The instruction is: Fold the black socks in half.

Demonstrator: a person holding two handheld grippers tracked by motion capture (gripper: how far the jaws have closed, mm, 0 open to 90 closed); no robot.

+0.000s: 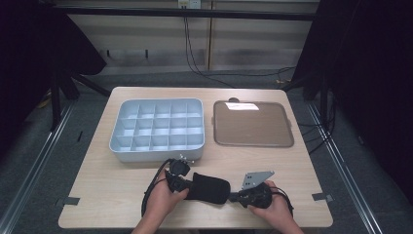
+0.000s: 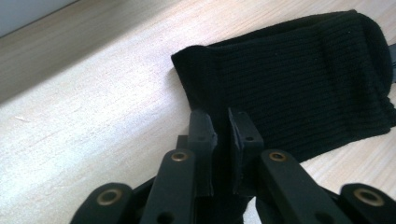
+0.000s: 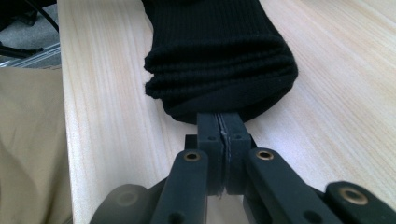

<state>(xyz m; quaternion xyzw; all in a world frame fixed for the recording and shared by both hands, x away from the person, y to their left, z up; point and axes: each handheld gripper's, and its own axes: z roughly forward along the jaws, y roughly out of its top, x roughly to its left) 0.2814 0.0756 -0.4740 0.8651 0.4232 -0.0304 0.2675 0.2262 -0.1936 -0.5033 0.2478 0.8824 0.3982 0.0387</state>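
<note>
Sock [image 1: 210,187] clamped at both ends: left gripper [image 2: 223,128] and right gripper [image 3: 223,125] pinch fabric; next likely lift toward organizer [image 1: 127,155]

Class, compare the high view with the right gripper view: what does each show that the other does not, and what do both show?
High view alone: the grey divided tray, the brown flat tray, both hands and the left tongs at the sock's other end.
Right gripper view alone: the right tongs close up, jaws pressed together on the sock's folded edge, and beige cloth beside the table.
Both: the black sock lying on the wooden table.
</note>
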